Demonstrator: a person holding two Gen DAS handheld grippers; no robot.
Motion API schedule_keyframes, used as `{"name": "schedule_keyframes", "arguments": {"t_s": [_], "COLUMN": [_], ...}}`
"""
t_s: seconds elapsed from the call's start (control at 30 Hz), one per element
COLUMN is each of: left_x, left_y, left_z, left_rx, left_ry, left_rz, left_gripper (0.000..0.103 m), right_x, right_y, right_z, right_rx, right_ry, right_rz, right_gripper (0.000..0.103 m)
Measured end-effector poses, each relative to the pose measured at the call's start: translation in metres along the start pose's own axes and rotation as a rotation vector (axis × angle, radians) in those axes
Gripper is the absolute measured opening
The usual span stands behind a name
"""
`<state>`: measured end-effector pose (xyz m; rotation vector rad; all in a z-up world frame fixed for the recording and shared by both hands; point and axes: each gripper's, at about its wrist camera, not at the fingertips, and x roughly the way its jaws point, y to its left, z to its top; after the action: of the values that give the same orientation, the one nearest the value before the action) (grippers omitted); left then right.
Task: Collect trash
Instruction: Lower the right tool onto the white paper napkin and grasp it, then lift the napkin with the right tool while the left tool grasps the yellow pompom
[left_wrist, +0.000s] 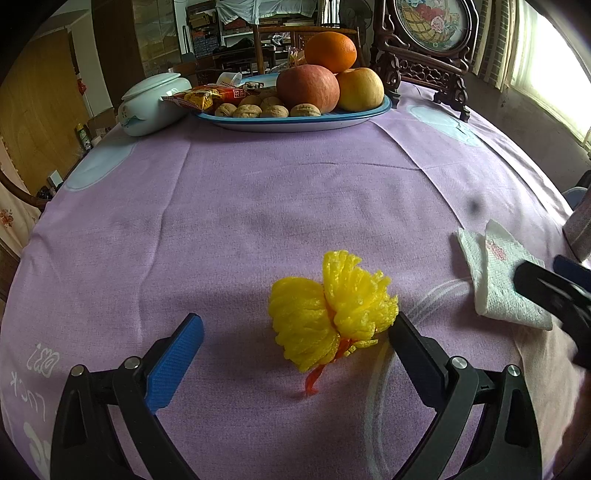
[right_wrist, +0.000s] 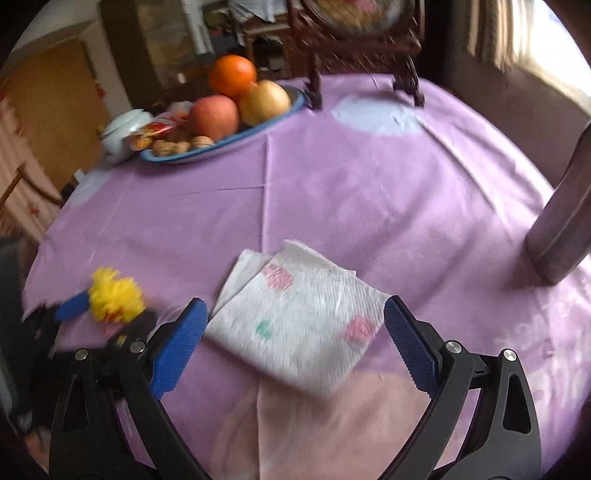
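Note:
A yellow foam fruit net (left_wrist: 330, 308) with an orange strip at its base lies on the purple tablecloth (left_wrist: 258, 206). My left gripper (left_wrist: 295, 328) is open around it, the right finger touching its edge. A folded white paper napkin (right_wrist: 299, 321) with pink and green prints lies flat on the cloth. My right gripper (right_wrist: 295, 321) is open, with one finger at each side of the napkin. In the left wrist view the napkin (left_wrist: 498, 277) sits at the right with the right gripper (left_wrist: 554, 291) over its near corner. The right wrist view shows the net (right_wrist: 114, 295) at the left.
A blue-rimmed tray (left_wrist: 354, 116) at the far side holds an orange, two apples, walnuts and a snack packet. A white lidded jar (left_wrist: 155, 101) stands left of it. A carved wooden stand (left_wrist: 424, 55) is behind. A grey post (right_wrist: 565, 214) rises at the right.

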<state>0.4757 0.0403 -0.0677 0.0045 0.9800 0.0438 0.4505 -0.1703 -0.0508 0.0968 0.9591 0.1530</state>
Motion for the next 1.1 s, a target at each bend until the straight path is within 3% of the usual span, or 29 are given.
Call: {"name": "schedule_keyframes", "arguments": {"t_s": [0.1, 0.27, 0.37, 0.43, 0.47, 0.5, 0.53, 0.67, 0.8, 0.9, 0.93, 1.0, 1.1], "left_x": [0.000, 0.000, 0.000, 0.000, 0.000, 0.000, 0.000, 0.000, -0.001, 0.000, 0.000, 0.000, 0.000], "left_y": [0.000, 0.000, 0.000, 0.000, 0.000, 0.000, 0.000, 0.000, 0.000, 0.000, 0.000, 0.000, 0.000], "left_z": [0.000, 0.000, 0.000, -0.001, -0.001, -0.001, -0.001, -0.001, -0.001, -0.001, -0.001, -0.001, -0.001], "left_rx": [0.000, 0.000, 0.000, -0.001, -0.001, -0.002, -0.002, -0.002, -0.003, -0.003, -0.003, -0.003, -0.003], "left_ry": [0.000, 0.000, 0.000, 0.000, 0.000, 0.000, 0.000, 0.001, 0.000, 0.001, 0.001, 0.001, 0.001], "left_rz": [0.000, 0.000, 0.000, 0.000, 0.001, 0.001, 0.001, 0.001, 0.001, 0.001, 0.001, 0.001, 0.001], "left_gripper": [0.099, 0.099, 0.099, 0.099, 0.099, 0.099, 0.099, 0.099, 0.099, 0.099, 0.099, 0.099, 0.099], "right_x": [0.017, 0.018, 0.013, 0.010, 0.007, 0.006, 0.005, -0.009, -0.019, -0.011, -0.013, -0.020, -0.023], "right_y": [-0.006, 0.005, 0.000, -0.007, -0.011, -0.016, -0.021, -0.044, -0.070, -0.084, -0.085, -0.083, -0.074], "right_z": [-0.007, -0.012, -0.012, -0.011, -0.011, -0.010, -0.010, -0.006, -0.009, -0.013, -0.014, -0.013, -0.011], "right_rx": [0.023, -0.064, -0.086, -0.080, -0.070, -0.055, -0.040, 0.022, 0.072, 0.111, 0.123, 0.118, 0.083], "right_ry": [0.030, 0.021, -0.003, -0.016, -0.014, -0.010, -0.006, -0.044, -0.044, 0.013, 0.009, -0.035, -0.073], "right_rz": [-0.007, -0.078, -0.096, -0.075, -0.054, -0.033, -0.014, -0.002, -0.104, -0.065, -0.057, -0.054, -0.063], "right_gripper": [0.094, 0.092, 0.073, 0.042, 0.034, 0.026, 0.025, 0.025, 0.030, 0.051, 0.065, 0.079, 0.083]}}
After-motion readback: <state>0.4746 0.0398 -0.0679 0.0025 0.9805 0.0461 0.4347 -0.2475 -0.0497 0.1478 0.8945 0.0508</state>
